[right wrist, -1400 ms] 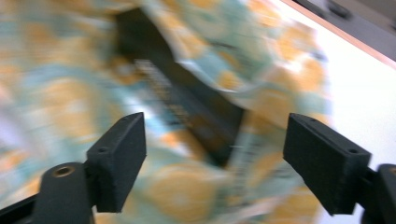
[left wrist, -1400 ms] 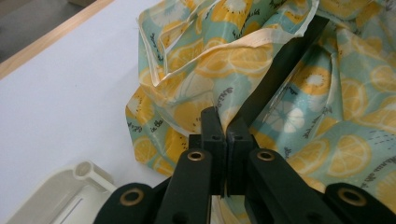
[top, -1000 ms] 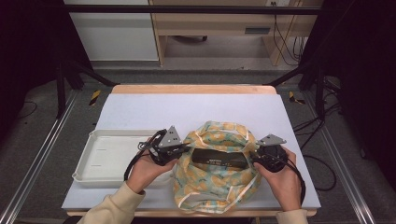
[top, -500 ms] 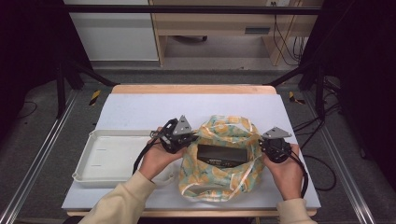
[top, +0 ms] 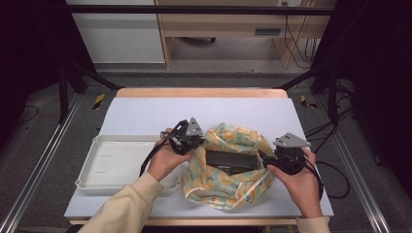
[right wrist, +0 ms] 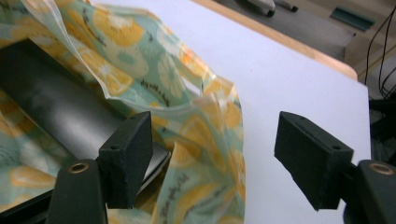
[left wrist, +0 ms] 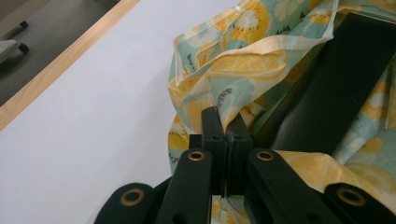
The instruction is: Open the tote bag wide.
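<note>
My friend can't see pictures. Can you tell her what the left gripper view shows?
The left gripper has its two black jaws shut on the edge of a bag printed with lemon slices. A flat black box sits inside the bag's open mouth, at the right. The white table stretches off to the left, with a wooden edge.

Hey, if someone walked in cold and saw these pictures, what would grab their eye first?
Probably the lemon-print bag at the table's near middle, its mouth agape around a black box lying inside. Next, the left gripper, shut on the bag's rim at its left side, while the right gripper stands open at the opposite rim. A white tray sits left of the bag.
</note>
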Tool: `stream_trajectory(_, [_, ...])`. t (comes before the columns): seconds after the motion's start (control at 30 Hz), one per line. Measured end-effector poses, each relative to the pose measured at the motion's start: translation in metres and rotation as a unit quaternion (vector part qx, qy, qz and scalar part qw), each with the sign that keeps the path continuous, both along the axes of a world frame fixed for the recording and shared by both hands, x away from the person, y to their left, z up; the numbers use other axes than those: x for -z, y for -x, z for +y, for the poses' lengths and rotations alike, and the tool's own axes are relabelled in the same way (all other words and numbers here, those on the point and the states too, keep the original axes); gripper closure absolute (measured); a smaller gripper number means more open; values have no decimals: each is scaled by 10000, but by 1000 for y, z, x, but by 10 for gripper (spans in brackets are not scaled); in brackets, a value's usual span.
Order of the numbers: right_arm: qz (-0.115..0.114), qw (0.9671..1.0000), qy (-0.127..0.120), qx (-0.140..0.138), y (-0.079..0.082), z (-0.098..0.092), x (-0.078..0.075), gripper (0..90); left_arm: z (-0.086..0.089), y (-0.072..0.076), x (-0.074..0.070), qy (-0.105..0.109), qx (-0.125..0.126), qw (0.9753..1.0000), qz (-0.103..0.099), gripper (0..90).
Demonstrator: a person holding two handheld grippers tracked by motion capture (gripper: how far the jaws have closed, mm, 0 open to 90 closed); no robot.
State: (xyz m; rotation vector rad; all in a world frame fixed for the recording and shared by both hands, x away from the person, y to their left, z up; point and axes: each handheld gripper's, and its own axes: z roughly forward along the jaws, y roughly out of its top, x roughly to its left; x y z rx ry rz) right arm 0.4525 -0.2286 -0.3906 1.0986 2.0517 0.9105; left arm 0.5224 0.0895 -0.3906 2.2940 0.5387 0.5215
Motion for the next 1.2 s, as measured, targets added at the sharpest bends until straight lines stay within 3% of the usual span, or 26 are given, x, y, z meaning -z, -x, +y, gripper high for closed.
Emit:
stream_trajectory(0.13, [70, 9999, -121, 5, -11, 0, 4, 330, 6, -2, 4, -155, 1, 9999, 50, 898])
stream_trajectory(0.27, [87, 9999, -56, 77, -15, 0, 15, 520, 11, -3, 10, -213, -32, 9997, 107, 897])
stream_trajectory(0.4, [46, 10000, 31, 35, -12, 2, 22, 679, 14, -4, 13, -207, -47, 9996, 158, 897])
stream_trajectory(0.67, [22, 9999, -45, -129, -10, 5, 25, 838, 16, -1, 11, -140, -37, 9998, 142, 898])
stream_trajectory(0.87, [19, 9998, 9, -184, -12, 5, 28, 885, 17, -4, 12, -183, -63, 9997, 159, 899])
stream_trajectory(1.2, [103, 9998, 3, -157, -26, 5, 41, 890, 11, -15, 26, -464, -171, 9980, 392, 897])
